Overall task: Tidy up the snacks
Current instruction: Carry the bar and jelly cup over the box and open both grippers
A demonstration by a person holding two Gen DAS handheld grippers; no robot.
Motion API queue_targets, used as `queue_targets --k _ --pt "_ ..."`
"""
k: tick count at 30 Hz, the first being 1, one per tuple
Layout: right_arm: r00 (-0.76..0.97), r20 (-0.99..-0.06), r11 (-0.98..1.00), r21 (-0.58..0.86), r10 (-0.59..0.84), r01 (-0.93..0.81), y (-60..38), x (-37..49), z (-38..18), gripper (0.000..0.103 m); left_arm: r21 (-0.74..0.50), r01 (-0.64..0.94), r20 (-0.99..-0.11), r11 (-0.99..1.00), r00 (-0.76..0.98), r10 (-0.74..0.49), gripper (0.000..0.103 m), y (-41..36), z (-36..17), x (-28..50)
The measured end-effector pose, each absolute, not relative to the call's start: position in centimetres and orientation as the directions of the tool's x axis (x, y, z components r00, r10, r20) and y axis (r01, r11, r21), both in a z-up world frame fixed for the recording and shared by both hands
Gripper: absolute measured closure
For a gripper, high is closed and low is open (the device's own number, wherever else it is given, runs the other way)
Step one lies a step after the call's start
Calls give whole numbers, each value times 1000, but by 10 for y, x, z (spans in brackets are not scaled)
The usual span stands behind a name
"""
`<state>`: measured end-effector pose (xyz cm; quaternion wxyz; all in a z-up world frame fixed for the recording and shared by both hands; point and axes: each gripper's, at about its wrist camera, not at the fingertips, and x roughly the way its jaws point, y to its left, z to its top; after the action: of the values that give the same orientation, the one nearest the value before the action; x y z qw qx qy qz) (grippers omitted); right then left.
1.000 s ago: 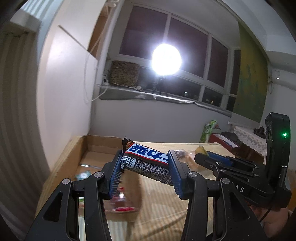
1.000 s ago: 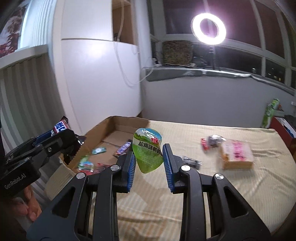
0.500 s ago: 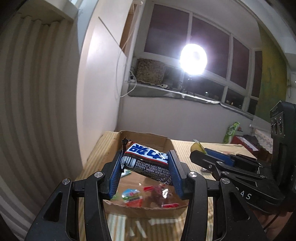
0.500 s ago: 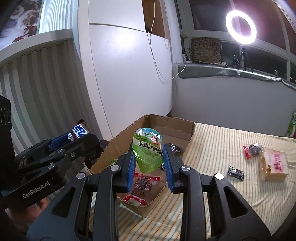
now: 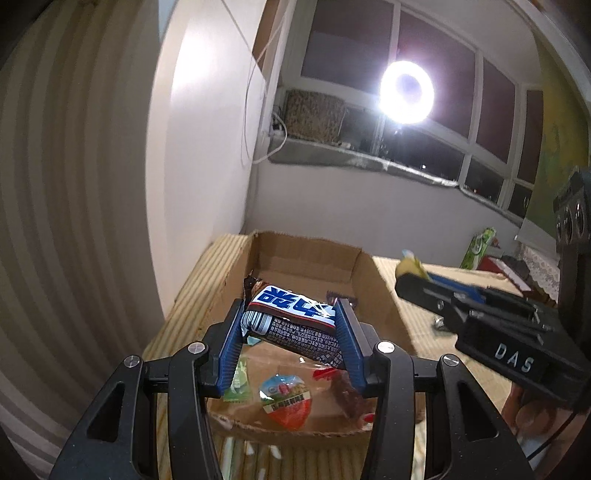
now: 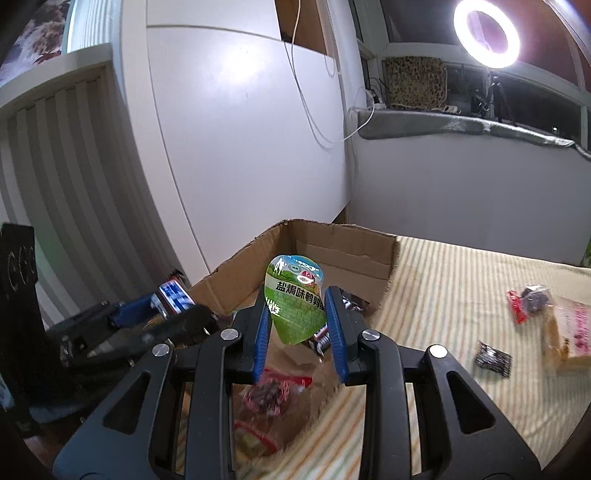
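My left gripper [image 5: 290,325] is shut on a brown and blue snack bar [image 5: 295,325] and holds it above the near end of an open cardboard box [image 5: 306,251]. My right gripper [image 6: 297,317] is shut on a green snack pouch [image 6: 295,302] above the same box [image 6: 343,240]. Each gripper shows in the other's view: the right one [image 5: 410,275] at the box's right, the left one [image 6: 173,301] at its left. Several snack packets [image 5: 288,400] lie in the box.
The box stands on a striped yellow cloth [image 6: 461,280] near a white wall panel [image 6: 251,140]. On the cloth to the right lie a small black packet [image 6: 493,358], a red and dark packet [image 6: 528,301] and a pink bread pack [image 6: 570,332]. A ring light [image 6: 485,33] shines by the window.
Both grippers have moved left and closer to the box, each keeping its snack. They now hang over the box's near end, which fills more of both views.
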<state>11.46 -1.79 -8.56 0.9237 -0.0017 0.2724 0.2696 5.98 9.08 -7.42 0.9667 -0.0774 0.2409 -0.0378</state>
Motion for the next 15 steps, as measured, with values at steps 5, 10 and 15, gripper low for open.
queue_targets --k 5,10,15 --pt "703 -500 852 161 506 -499 -14 134 -96 60 -163 15 -506 986 857 -97 36 93 -87 78" --pt "704 -508 857 159 497 -491 -15 139 -101 60 -128 -23 -505 992 862 -45 29 96 -86 82" --pt "708 -507 861 160 491 -482 -15 135 -99 60 -142 -30 -499 989 865 -45 28 98 -85 80"
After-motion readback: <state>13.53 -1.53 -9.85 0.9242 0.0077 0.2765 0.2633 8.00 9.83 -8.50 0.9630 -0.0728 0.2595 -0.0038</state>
